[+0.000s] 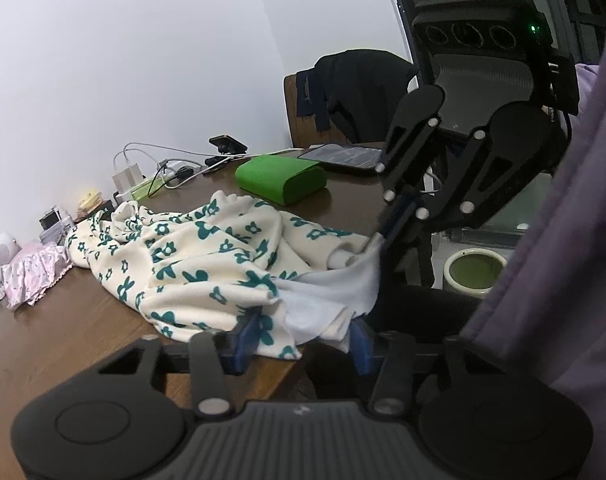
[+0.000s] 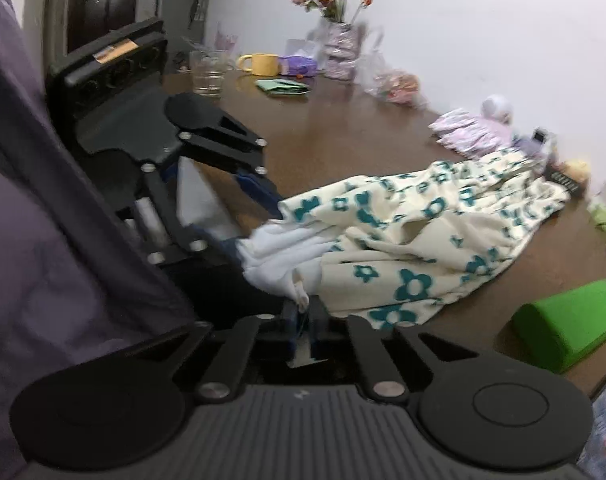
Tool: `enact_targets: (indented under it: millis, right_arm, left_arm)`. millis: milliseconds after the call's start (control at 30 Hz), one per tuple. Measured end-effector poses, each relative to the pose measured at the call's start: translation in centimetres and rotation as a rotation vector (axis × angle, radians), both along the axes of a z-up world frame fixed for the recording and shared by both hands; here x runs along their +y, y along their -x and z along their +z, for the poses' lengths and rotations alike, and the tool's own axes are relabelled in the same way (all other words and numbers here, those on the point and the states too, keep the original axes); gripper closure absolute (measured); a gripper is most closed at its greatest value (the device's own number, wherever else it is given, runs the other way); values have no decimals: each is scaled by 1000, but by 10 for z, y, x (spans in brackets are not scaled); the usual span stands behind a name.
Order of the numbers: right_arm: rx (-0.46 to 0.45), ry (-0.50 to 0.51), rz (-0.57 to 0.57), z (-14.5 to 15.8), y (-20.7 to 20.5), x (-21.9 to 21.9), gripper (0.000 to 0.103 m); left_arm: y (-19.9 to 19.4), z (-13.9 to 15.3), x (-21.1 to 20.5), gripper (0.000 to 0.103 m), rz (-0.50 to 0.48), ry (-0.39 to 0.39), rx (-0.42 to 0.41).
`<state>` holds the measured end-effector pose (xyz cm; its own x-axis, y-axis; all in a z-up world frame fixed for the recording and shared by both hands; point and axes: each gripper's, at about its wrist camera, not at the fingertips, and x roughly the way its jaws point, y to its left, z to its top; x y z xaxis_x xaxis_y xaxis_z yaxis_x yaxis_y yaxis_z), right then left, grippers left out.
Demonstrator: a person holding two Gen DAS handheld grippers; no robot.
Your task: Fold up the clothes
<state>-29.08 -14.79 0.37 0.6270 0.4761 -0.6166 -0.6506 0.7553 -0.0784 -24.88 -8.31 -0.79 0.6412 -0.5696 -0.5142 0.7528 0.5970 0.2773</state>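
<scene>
Lying crumpled, cream teal-flowered garment (image 1: 207, 256), white hem pinched by both tools (image 1: 303, 340) (image 2: 303, 320).

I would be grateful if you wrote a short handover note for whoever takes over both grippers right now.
Left gripper: fingers apart, with the near edge of the floral garment lying between them; a firm grip cannot be confirmed.
Right gripper: shut on the garment's white hem.
The garment lies bunched across the wooden table, its near edge at the table edge, beside a green folded cloth.
Done: edge picked up.
Left: spread flat, then every fold.
</scene>
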Motion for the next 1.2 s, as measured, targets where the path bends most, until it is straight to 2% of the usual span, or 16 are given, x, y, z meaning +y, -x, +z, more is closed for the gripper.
enact_targets:
  millis: [67, 100, 200, 367, 533, 667, 733, 767, 800, 867, 900, 933, 1000, 1067, 1167, 1200]
  right_arm:
    - [7, -15, 6, 2, 3, -3, 100]
    - [7, -28, 6, 4, 4, -5, 100]
    - [-11, -87, 7, 18, 5, -14, 100]
    - [-83, -206, -8, 48, -12, -31, 100]
    - [-144, -310, -189, 73, -67, -44, 100]
    - [-141, -326, -389, 85, -110, -36, 100]
    - [-142, -319, -418, 80, -110, -32, 100]
    - [-143, -316, -433, 78, -111, -29, 99]
    - [-143, -312, -448, 75, -111, -27, 93]
    - [-144, -305, -478, 71, -111, -22, 74]
    - [-145, -302, -493, 68, -111, -20, 45]
    - [-145, -298, -507, 66, -111, -18, 31]
    - [-146, -291, -537, 61, -112, -13, 29]
    - [-147, -284, -567, 57, -112, -9, 29]
    - [-149, -273, -611, 50, -113, -2, 29]
    - [-150, -256, -619, 47, -111, 0, 30]
  left_arm:
    - [4, 2, 3, 85, -4, 11, 6]
    - [4, 5, 4, 89, -6, 17, 12]
    - [5, 17, 10, 92, -19, 57, 32]
    - [-22, 39, 30, 93, -30, 238, 107]
    - [-79, 80, 37, 93, 47, 386, 126]
    - [-153, 94, 31, 93, 188, 436, 163]
    - [-193, 84, 25, 93, 314, 442, 188]
    - [-215, 74, 19, 92, 364, 421, 230]
    - [-233, 65, 15, 93, 430, 394, 268]
    - [-252, 48, 12, 95, 505, 365, 326]
    - [-253, 46, 15, 93, 511, 373, 331]
    - [-251, 45, 18, 89, 510, 385, 330]
    - [-245, 46, 25, 79, 516, 400, 318]
    - [-236, 54, 39, 53, 540, 424, 290]
    - [-209, 65, 67, 35, 557, 508, 258]
    - [-198, 67, 75, 33, 564, 534, 255]
